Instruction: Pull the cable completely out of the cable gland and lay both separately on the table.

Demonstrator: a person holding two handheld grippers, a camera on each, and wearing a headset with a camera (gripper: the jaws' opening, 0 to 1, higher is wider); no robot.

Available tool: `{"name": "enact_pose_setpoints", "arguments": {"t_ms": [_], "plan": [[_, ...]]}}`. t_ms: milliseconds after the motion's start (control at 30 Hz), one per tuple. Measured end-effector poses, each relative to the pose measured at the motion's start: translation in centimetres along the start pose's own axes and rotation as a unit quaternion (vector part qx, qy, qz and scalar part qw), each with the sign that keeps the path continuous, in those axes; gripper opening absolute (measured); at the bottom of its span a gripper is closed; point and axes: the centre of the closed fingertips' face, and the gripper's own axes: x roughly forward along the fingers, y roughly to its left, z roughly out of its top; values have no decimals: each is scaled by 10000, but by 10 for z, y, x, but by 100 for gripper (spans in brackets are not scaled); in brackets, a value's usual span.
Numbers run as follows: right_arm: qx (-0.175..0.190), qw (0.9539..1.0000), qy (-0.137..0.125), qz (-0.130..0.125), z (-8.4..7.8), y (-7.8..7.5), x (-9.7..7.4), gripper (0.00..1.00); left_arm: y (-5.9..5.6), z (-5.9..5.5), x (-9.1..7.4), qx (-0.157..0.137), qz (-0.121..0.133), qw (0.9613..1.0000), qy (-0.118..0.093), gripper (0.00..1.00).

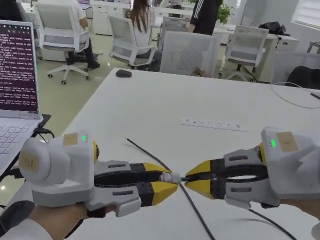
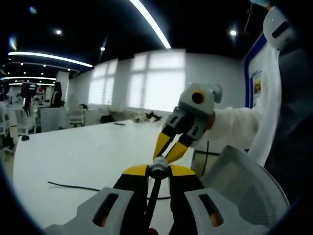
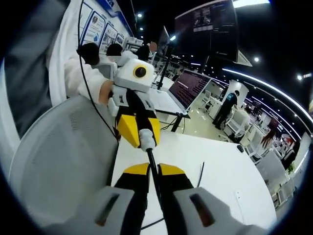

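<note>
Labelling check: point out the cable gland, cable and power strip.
cable gland (image 1: 171, 177), head view, white body
cable (image 1: 197, 212), head view, black stretch below the gland
power strip (image 1: 214, 124), head view, top face middle

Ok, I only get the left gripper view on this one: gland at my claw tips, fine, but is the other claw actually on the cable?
Observer: Yes. In the right gripper view the right claw is shut on the black cable, just short of the cable gland.
Operator: Cable out of the gland yet?
Observer: No. The head view shows it running straight into the gland, at the tips of the left claw.
Operator: Anything else nearby?
Observer: An open laptop, screen lit, at the person's left.
</note>
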Motion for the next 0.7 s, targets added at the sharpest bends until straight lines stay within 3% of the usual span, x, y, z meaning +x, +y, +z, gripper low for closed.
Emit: {"name": "enact_pose_setpoints", "arguments": {"t_ms": [700], "plan": [[697,9958,186,-562,-47,-12,-33,6,2,0,-2,-31,76,10000,3,16]]}}
